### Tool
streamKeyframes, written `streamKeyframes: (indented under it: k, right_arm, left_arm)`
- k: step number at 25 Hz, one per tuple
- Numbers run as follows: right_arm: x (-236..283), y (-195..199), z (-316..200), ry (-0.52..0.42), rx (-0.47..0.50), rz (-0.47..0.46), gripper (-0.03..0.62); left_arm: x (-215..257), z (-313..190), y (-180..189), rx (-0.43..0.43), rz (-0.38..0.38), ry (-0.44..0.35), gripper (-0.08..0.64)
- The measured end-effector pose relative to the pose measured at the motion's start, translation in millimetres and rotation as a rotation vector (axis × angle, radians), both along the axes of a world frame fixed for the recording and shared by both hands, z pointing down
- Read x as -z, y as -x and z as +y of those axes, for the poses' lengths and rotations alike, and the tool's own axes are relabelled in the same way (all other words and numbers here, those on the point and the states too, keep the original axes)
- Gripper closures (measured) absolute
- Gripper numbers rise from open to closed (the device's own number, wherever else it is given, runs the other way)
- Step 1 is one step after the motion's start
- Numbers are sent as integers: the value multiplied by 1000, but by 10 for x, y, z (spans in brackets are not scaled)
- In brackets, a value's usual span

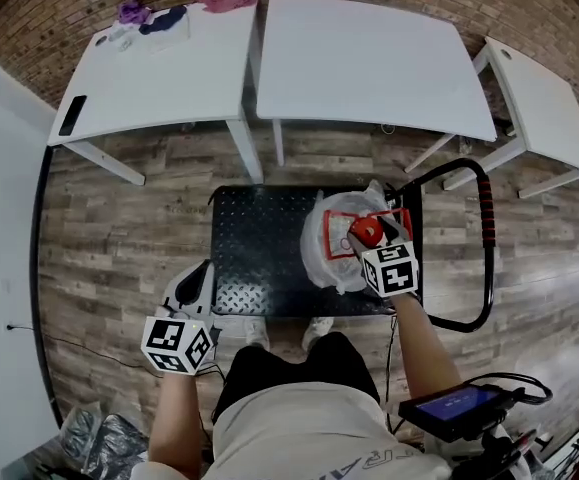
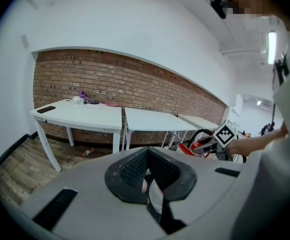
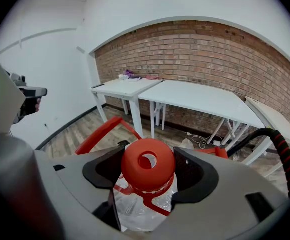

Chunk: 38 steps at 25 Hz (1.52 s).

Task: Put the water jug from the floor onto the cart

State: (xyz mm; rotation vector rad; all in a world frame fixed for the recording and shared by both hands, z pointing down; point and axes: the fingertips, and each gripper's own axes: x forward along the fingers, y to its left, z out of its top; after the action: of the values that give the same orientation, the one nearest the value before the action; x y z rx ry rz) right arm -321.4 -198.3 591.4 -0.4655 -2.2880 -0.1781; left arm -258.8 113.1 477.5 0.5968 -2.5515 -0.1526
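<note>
The right gripper (image 1: 369,230) clasps the red cap (image 3: 147,163) of a clear plastic water jug (image 1: 337,250), its jaws spread wide around the neck. The jug is above the right side of a black platform cart (image 1: 259,238), by the cart's push handle (image 1: 486,230). The lift from the floor looks done. It is unclear whether the base rests on the deck, so setting down and letting go may remain. The left gripper (image 1: 194,286) hangs clenched and empty beside the cart. No brand or label on the jug can be read.
</note>
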Motion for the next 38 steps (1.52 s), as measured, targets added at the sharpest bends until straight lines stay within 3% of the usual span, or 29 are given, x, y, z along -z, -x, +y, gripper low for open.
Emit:
streamKeyframes:
  k: [9, 20, 31, 38]
  right_arm:
    - [-696, 636, -795, -27, -67, 15, 279]
    - [-1335, 1258, -1310, -55, -166, 64, 279]
    - [-1469, 1316, -1513, -25, -236, 96, 279]
    - [-1476, 1306, -1620, -16, -265, 96, 279]
  left_arm:
    - [-309, -224, -33, 49, 78, 51, 560]
    - [-534, -264, -10, 103, 135, 106, 560]
    - [-585, -266, 35, 116, 155, 121, 560]
    - [-564, -364, 73, 70, 160, 84, 560]
